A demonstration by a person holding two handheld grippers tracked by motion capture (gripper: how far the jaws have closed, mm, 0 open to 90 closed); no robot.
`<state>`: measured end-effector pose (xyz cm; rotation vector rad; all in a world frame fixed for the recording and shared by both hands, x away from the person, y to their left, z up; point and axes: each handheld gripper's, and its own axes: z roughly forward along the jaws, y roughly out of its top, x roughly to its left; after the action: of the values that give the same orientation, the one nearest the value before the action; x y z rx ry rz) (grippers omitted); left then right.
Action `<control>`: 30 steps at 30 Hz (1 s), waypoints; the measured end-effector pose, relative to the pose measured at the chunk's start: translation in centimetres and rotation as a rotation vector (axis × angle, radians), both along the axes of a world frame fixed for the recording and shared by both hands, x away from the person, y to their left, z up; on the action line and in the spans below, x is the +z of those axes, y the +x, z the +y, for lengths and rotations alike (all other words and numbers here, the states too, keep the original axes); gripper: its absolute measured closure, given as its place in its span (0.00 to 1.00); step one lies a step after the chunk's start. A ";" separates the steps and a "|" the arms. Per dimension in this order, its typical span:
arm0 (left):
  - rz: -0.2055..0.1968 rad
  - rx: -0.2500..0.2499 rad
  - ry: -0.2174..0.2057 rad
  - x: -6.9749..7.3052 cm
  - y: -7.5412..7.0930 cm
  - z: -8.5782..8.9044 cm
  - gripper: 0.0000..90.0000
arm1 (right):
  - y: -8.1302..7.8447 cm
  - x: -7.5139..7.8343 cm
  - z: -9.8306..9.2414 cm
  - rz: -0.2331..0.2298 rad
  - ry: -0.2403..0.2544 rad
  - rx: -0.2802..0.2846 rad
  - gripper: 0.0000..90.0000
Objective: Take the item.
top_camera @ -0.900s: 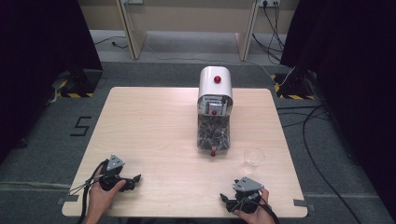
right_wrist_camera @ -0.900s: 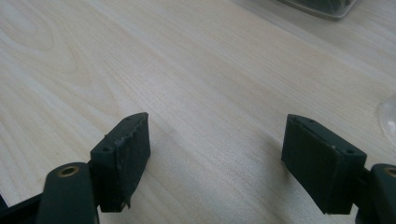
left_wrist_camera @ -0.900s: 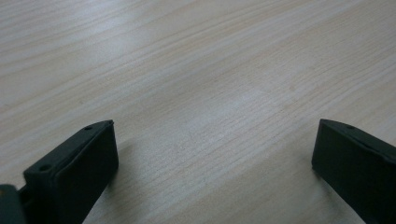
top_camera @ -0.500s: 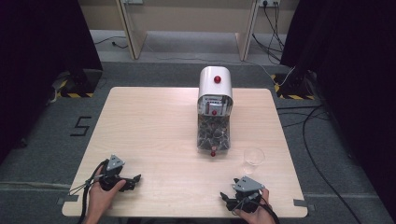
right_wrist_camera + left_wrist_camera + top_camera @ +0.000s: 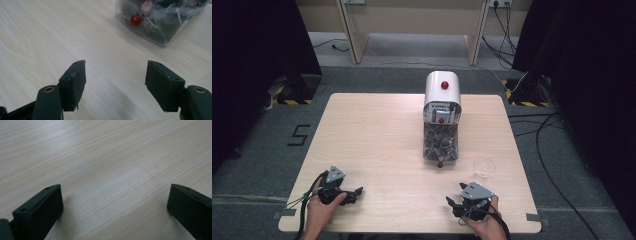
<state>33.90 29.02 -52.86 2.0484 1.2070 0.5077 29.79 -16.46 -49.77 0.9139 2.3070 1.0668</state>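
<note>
A white dispenser with a red knob on top stands at the middle of the table. A clear bin of mixed small parts sits at its front, with a red ball at the lower edge. In the right gripper view the clear bin and red ball lie ahead at the upper right. My left gripper rests near the front left edge, open, over bare wood. My right gripper sits at the front right, open, nothing between its jaws.
A small clear cup stands upright on the wooden table, right of the bin and just beyond my right gripper. Cables trail across the floor to the right, and dark curtains flank the table.
</note>
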 end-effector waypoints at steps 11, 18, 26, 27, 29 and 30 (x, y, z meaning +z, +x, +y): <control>0.000 0.000 0.000 0.0 0.0 0.0 0.00 | 1.6 1.9 2.0 -0.049 0.051 0.020 0.40; 0.000 0.000 0.000 0.0 0.0 0.0 0.00 | 2.6 2.5 3.4 -0.051 0.072 0.023 0.42; 0.000 0.000 0.000 0.0 0.0 0.0 0.00 | 4.2 3.1 4.8 -0.076 0.064 0.001 0.48; 0.000 0.000 0.000 0.0 0.0 0.0 0.00 | 4.4 3.2 4.9 -0.083 0.060 -0.001 0.49; 0.000 0.000 0.000 0.0 0.0 0.0 0.00 | 4.8 3.3 5.1 -0.085 0.054 -0.015 0.49; 0.000 0.000 0.000 0.0 0.0 0.0 0.00 | 5.0 3.4 5.2 -0.083 0.052 -0.021 0.50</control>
<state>33.90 29.02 -52.86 2.0482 1.2071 0.5076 34.74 -11.27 -46.40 0.8946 2.2064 1.1390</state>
